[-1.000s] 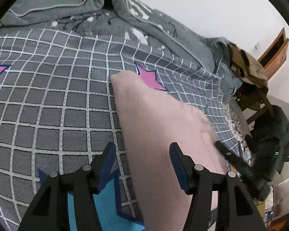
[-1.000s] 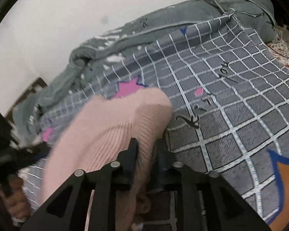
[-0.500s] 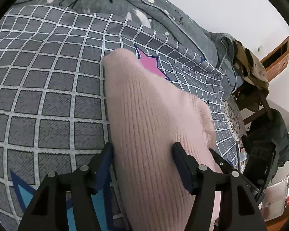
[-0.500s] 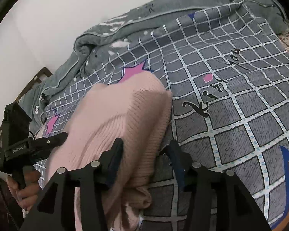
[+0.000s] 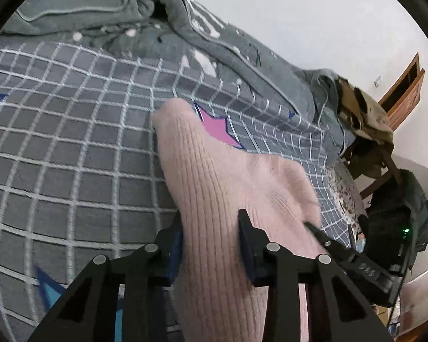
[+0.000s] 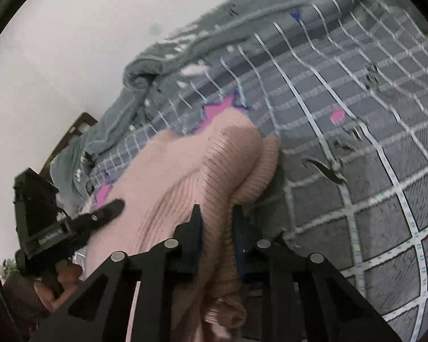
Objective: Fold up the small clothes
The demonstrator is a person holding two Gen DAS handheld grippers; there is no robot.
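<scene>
A pink ribbed knitted garment [image 5: 214, 176] lies in a bunched strip on the grey checked bedsheet [image 5: 71, 156]. My left gripper [image 5: 211, 216] is closing, and its blue pads press a thick fold of the knit from both sides. My right gripper [image 6: 216, 213] is also closing, pinching a raised ribbed fold of the same garment [image 6: 185, 171] near its rolled edge. In the right wrist view the left gripper's finger [image 6: 111, 208] rests on the garment's far side, with a hand [image 6: 54, 285] below it. A right finger [image 5: 328, 239] shows in the left wrist view.
A rumpled grey blanket [image 5: 128, 14] lies along the white wall behind the sheet. To the right in the left wrist view stand a chair heaped with clothes [image 5: 365, 119], a dark jacket [image 5: 413, 213] and a wooden door [image 5: 405, 85].
Both grippers' jaws have narrowed onto the pink garment. The right had opened half a second ago and has pinched the fold again. The fabric now stands more bunched between them.
</scene>
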